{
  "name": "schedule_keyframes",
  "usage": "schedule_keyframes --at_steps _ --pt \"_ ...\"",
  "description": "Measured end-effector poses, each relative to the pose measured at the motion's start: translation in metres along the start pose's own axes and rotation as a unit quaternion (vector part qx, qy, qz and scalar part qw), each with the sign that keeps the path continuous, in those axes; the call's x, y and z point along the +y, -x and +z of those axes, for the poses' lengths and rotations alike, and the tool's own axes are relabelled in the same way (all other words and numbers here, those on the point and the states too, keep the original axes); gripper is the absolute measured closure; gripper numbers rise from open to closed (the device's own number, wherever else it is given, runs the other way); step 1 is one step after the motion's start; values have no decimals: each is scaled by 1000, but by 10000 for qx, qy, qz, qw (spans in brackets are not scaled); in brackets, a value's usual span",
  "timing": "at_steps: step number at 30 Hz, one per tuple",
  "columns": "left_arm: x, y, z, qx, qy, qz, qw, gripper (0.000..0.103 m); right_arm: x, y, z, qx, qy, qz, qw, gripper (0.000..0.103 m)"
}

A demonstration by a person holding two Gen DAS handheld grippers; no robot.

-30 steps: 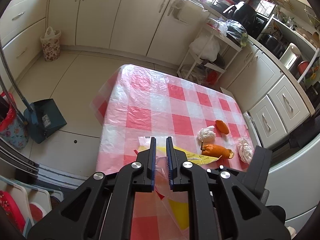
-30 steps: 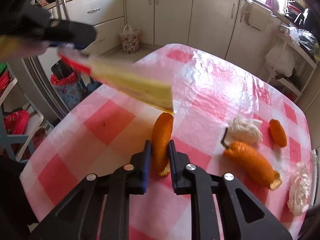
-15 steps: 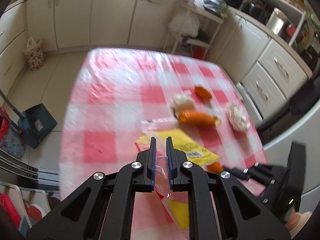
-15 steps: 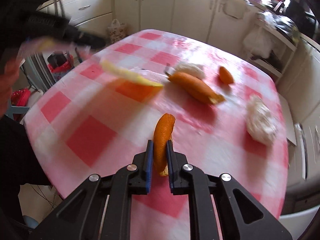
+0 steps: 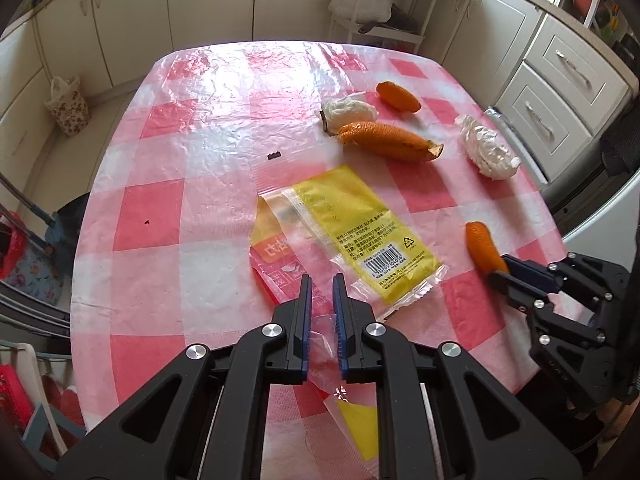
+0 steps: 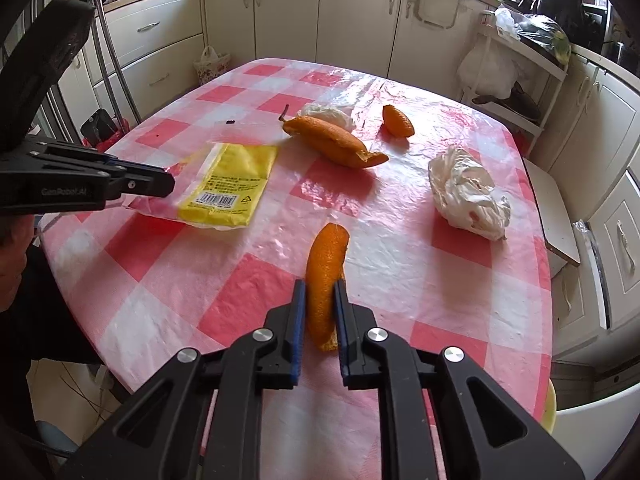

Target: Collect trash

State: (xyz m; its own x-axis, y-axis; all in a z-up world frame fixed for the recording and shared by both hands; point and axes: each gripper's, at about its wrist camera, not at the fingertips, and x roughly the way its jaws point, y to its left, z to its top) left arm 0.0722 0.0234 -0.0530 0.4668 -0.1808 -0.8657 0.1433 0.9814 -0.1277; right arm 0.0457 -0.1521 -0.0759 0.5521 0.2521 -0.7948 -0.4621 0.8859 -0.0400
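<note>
left tongs point(image 5: 322, 312): clamped on yellow wrapper point(image 5: 352, 236), mouth seemingly presented as a bag over the desk point(image 5: 168, 200). right tongs point(image 6: 319, 312): gripping orange peel point(image 6: 325, 276), raised beside it, ready for dropping in. loose: long peel point(image 5: 388, 142), tissue point(image 5: 486, 152).

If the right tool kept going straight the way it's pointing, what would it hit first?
Probably the checked tablecloth just past the orange peel that the right tool grips. It aims steeply down at bare cloth; the crumpled white tissue lies off to the side. Depth is uncertain.
</note>
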Motion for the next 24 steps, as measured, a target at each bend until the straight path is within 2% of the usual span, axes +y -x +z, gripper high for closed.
schedule_keyframes --at_steps 4,8,11,16,22,24 --pt "-3 -2 1 0 -86 124 9999 92 -2 2 -2 -20 15 2 10000 86" --pt "-3 -5 1 31 -118 207 9997 89 -3 1 -3 -51 -14 6 10000 69" --pt "0 -6 2 56 -81 188 9998 84 -1 2 -3 -115 10 55 9999 64" --pt "12 -6 5 48 238 105 9997 56 2 0 -3 -144 53 62 9999 56" --pt "13 -11 8 27 373 149 9992 43 3 0 -1 -183 42 109 9998 55" --pt "13 -11 10 -7 372 315 9988 42 3 0 -1 -182 37 109 9998 55"
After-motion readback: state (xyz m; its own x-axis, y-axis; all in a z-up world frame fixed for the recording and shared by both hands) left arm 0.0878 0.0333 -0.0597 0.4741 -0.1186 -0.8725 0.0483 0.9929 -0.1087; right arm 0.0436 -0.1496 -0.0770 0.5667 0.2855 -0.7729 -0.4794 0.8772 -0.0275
